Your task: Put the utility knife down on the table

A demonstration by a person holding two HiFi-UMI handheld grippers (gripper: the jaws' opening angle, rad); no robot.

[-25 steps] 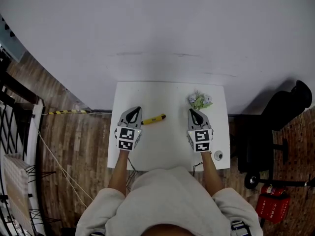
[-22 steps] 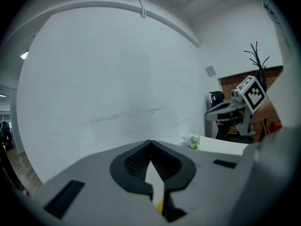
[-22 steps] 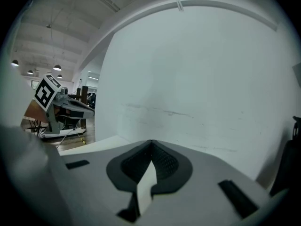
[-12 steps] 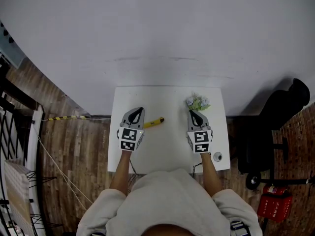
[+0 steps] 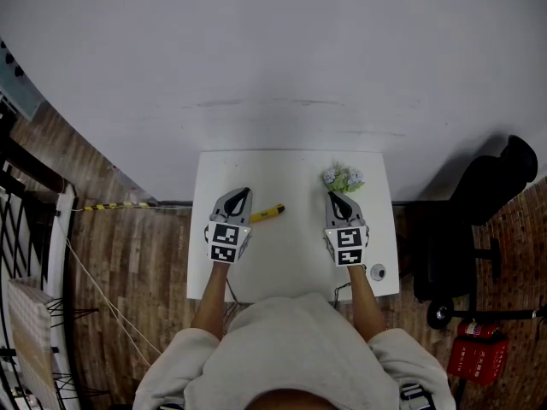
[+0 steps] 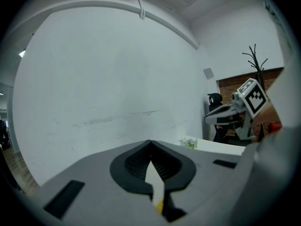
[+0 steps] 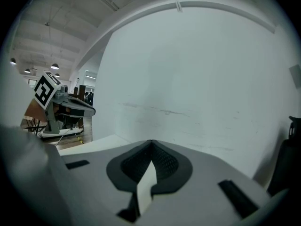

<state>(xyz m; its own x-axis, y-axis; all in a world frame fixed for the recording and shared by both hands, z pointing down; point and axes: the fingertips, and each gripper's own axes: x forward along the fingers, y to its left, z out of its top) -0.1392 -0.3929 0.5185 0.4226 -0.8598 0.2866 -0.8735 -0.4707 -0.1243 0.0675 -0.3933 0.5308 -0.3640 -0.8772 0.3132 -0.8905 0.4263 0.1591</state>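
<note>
Utility knife (image 5: 267, 213) lies across the table (image 5: 291, 259), tip perhaps rightward.

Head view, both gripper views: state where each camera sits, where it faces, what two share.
Head view: on the person's head, steeply down at white table; arms, left tongs, right tongs show.
Left gripper view: on left tongs, facing white wall; shut jaws show.
Right gripper view: same, on right tongs.
Shared: each shows the other tongs.
</note>
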